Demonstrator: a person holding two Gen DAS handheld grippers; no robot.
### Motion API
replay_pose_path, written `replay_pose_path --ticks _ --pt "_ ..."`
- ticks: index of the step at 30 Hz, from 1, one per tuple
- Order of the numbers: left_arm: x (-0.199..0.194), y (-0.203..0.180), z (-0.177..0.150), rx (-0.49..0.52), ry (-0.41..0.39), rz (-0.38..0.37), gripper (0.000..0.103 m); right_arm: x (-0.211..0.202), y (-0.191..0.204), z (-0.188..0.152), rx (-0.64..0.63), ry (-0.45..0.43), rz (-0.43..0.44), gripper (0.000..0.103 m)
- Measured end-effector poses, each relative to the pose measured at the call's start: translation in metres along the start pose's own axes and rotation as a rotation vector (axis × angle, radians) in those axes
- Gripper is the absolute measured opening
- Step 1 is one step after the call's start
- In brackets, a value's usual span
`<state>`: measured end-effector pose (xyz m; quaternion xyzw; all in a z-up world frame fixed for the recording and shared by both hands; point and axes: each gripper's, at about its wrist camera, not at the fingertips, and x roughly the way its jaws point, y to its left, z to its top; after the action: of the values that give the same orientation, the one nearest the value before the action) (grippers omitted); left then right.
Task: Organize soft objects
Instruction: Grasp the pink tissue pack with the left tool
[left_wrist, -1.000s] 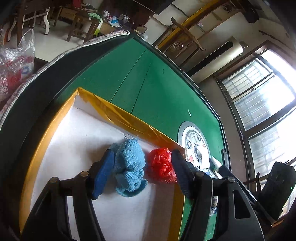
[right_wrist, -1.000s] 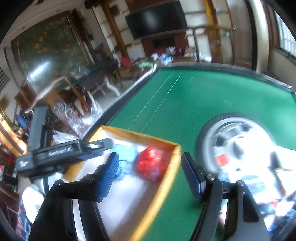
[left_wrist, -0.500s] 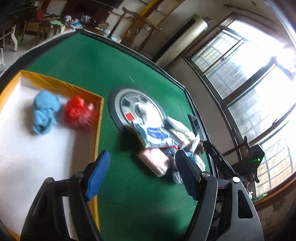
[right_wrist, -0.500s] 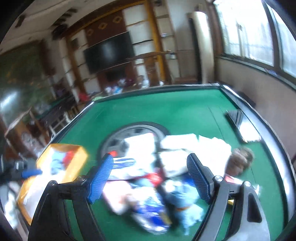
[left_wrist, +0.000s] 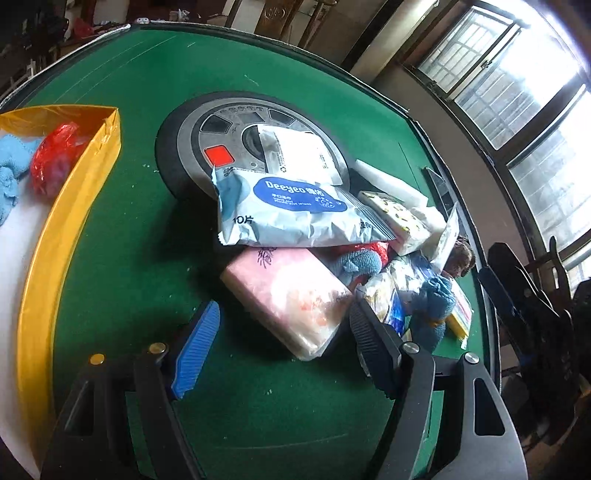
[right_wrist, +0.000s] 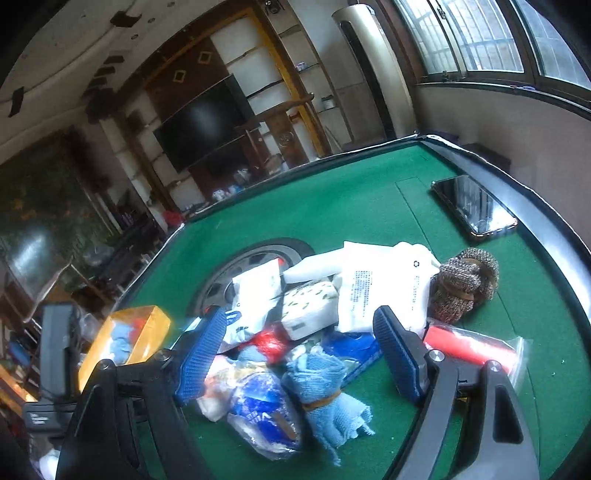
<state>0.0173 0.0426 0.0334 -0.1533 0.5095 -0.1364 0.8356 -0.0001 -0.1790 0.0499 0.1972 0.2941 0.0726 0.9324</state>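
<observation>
A pile of soft things lies on the green table (left_wrist: 122, 229): a pink tissue pack (left_wrist: 286, 295), a white-and-blue wipes pack (left_wrist: 295, 210), blue cloths (left_wrist: 432, 306) (right_wrist: 325, 384), a brown knitted item (right_wrist: 463, 286) and white packs (right_wrist: 384, 284). My left gripper (left_wrist: 284, 347) is open and empty, its jaws on either side of the pink pack's near end. My right gripper (right_wrist: 301, 354) is open and empty above the blue cloth. The yellow-edged box (left_wrist: 70, 206) at left holds a blue cloth (left_wrist: 11, 166) and a red bag (left_wrist: 55, 158).
A round grey control panel (left_wrist: 221, 136) sits in the table's middle, partly under the pile. A black phone (right_wrist: 472, 208) lies near the far right rim. A red item in a clear bag (right_wrist: 472, 349) lies at the right. The box also shows in the right wrist view (right_wrist: 147, 325).
Both grippers have swung away from the box, where the blue cloth and red bag stay, and over to the pile. Both are open and empty throughout.
</observation>
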Motion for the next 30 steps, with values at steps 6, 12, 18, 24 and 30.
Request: replay_pose_path --ticks 6,12,18,24,30 --pt "0.019 -0.016 0.009 0.014 -0.037 0.09 0.072 0.003 0.009 -0.005 -0.021 0.003 0.01 0.078" --pt "0.035 -0.029 0.004 0.132 -0.039 0.184 0.072 0.005 0.007 -0.006 -0.009 0.009 -0.004 0.078" --pt "0.012 -0.014 -0.011 0.199 -0.008 0.154 0.06 0.008 0.003 -0.007 0.007 0.017 -0.022 0.078" --pt "-0.017 0.024 -0.03 0.163 0.004 0.159 0.062 0.01 0.003 -0.008 0.01 0.028 -0.017 0.078" --pt "-0.003 0.009 -0.034 0.199 -0.042 0.228 0.08 0.013 0.004 -0.01 -0.006 0.036 -0.033 0.078"
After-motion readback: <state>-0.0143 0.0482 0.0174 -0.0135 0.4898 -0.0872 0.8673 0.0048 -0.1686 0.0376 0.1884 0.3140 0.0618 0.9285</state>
